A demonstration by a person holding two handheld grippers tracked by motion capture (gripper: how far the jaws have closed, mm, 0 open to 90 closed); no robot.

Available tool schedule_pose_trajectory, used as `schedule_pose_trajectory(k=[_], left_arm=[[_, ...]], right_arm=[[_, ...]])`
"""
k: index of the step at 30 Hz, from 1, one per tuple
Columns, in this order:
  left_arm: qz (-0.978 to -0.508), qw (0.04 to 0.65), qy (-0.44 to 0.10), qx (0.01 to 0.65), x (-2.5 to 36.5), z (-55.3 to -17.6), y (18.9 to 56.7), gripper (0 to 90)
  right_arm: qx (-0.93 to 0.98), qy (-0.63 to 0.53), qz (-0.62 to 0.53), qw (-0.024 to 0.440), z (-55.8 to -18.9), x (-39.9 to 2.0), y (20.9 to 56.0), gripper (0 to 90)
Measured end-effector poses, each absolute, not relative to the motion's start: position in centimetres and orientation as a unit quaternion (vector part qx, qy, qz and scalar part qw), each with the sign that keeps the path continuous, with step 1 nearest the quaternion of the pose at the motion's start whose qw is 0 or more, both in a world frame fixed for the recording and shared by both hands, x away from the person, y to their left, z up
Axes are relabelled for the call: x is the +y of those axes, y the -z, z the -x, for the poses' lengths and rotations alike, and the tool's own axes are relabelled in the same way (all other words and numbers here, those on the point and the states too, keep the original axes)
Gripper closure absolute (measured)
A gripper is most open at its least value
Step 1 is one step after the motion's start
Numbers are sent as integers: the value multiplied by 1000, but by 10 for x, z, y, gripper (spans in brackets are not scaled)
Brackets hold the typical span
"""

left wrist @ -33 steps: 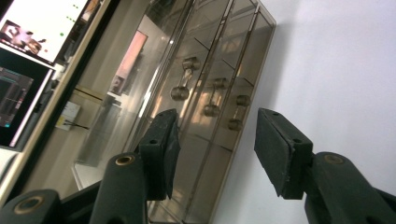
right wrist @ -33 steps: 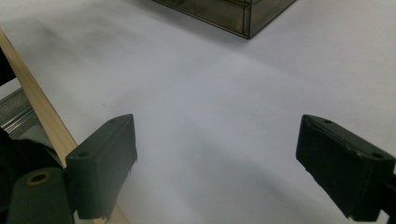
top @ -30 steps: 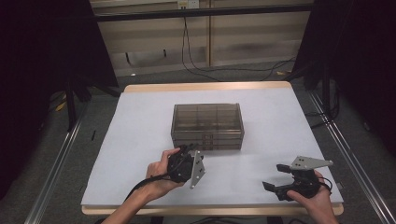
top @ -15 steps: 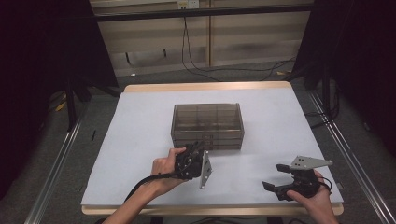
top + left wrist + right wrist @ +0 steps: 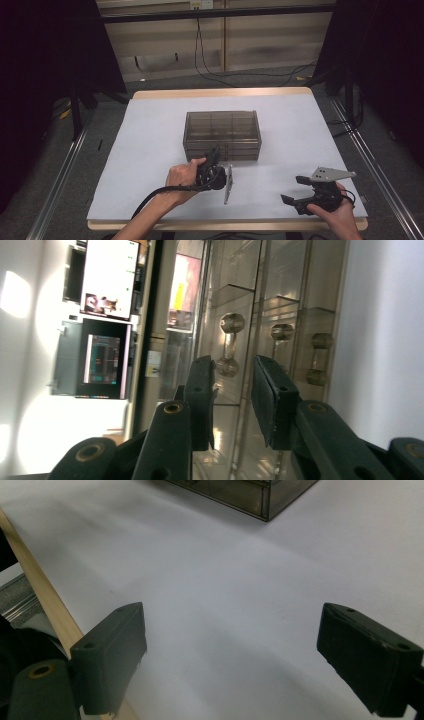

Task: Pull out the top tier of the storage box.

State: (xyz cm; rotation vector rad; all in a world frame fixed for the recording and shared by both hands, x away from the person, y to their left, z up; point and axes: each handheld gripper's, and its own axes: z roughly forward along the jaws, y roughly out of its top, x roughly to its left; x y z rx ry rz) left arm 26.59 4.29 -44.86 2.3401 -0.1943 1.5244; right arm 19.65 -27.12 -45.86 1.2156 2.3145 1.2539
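Left gripper [image 5: 232,390] was closing around a round knob [image 5: 231,345] of the smoky clear-plastic drawer box [image 5: 222,134], mid-worktop; pads not yet touching. Light, rigid, slippery; grip the knob's stem. Right gripper [image 5: 230,655] gaped wide, empty.

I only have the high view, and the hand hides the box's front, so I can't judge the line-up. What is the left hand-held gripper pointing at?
Observer: The left hand-held gripper faces the front of the box, where three dumbbell-shaped handles stand side by side. One handle lies just beyond the jaw tips, in line with the gap.
Operator: Is it gripped?
Observer: No. The jaws have just been closing, but there is a gap between the pads and nothing sits in it.
Operator: And the other one?
Observer: The right hand-held gripper has its jaws wide apart over the bare table, holding nothing.
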Motion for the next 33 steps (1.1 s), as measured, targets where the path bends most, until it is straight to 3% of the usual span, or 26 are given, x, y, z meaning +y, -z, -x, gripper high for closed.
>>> schedule_pose_trajectory(k=[9,33], left_arm=[[-803,118,-578,-84,34,-269,456,763],[-786,84,-608,-83,23,-270,471,764]], right_arm=[[791,-429,-418,122,-196,-271,458,125],[793,-429,-415,121,-197,-271,459,125]])
